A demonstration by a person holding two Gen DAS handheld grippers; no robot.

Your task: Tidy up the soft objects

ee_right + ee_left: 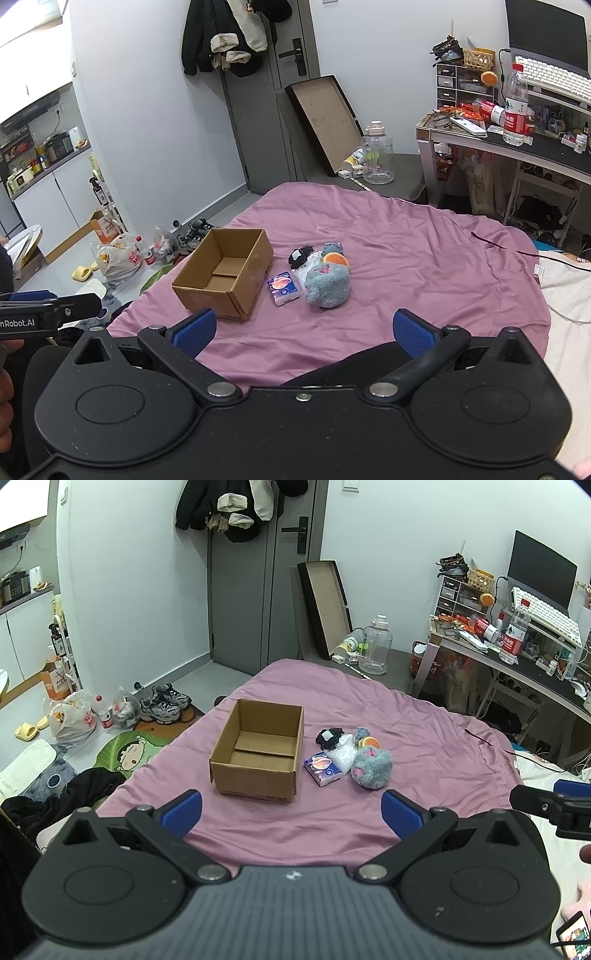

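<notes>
An open, empty cardboard box (258,749) (225,273) sits on the purple bed sheet (332,823) (406,266). To its right lies a small pile: a blue tissue pack (322,768) (283,288), a grey plush toy (371,767) (328,286), a clear plastic bag (341,754), a black soft item (330,737) (300,256) and an orange-and-grey small toy (367,739) (334,256). My left gripper (291,812) is open and empty, well short of the box. My right gripper (304,330) is open and empty, short of the pile.
The bed's left edge drops to a floor with shoes (164,701), plastic bags (70,720) and a cartoon mat (129,753). A cluttered desk (517,653) (517,140) stands at the right. A water jug (375,646) and a leaning tray (325,605) stand beyond the bed's far end.
</notes>
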